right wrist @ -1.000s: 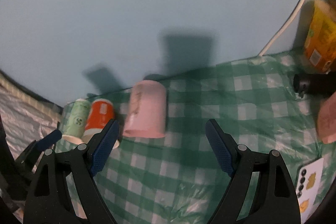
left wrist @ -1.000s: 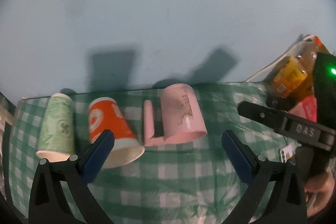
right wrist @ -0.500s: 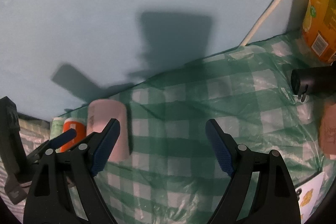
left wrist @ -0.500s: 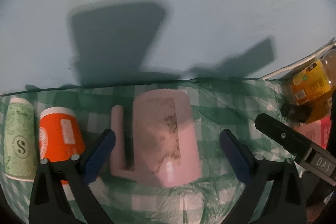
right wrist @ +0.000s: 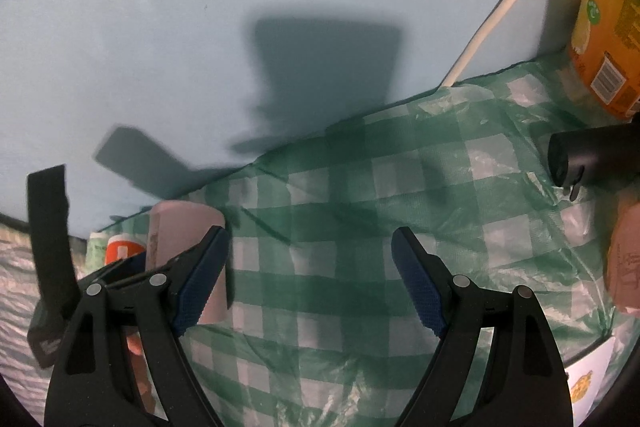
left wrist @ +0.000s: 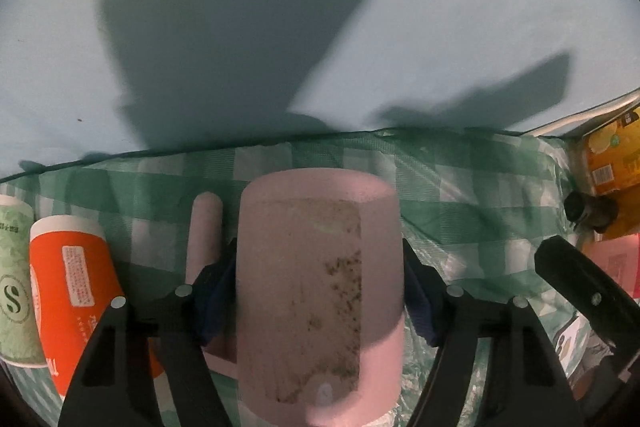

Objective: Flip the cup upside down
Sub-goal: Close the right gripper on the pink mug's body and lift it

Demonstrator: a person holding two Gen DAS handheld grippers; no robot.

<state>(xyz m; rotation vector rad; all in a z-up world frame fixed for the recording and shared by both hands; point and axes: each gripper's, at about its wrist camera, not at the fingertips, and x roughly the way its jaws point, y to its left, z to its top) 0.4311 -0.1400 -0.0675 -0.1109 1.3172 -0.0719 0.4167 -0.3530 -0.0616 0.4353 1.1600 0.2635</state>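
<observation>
A pink mug (left wrist: 320,291) with a speckled panel lies on its side on the green checked cloth, base toward the wall, handle (left wrist: 206,231) on its left. My left gripper (left wrist: 320,291) is shut on the mug, its blue pads (left wrist: 218,291) pressed on both sides of the body. In the right wrist view the mug (right wrist: 180,239) shows at the left behind my left gripper. My right gripper (right wrist: 312,283) is open and empty over the cloth, to the right of the mug.
An orange paper cup (left wrist: 72,299) and a green paper cup (left wrist: 14,283) lie left of the mug. An orange bottle (right wrist: 604,39), a black cylinder (right wrist: 592,155) and a pink object (right wrist: 624,259) lie at the right. The blue wall is close behind.
My left gripper has moved forward around the pink mug and closed on its body. My right gripper has shifted right and closer to the wall, still open.
</observation>
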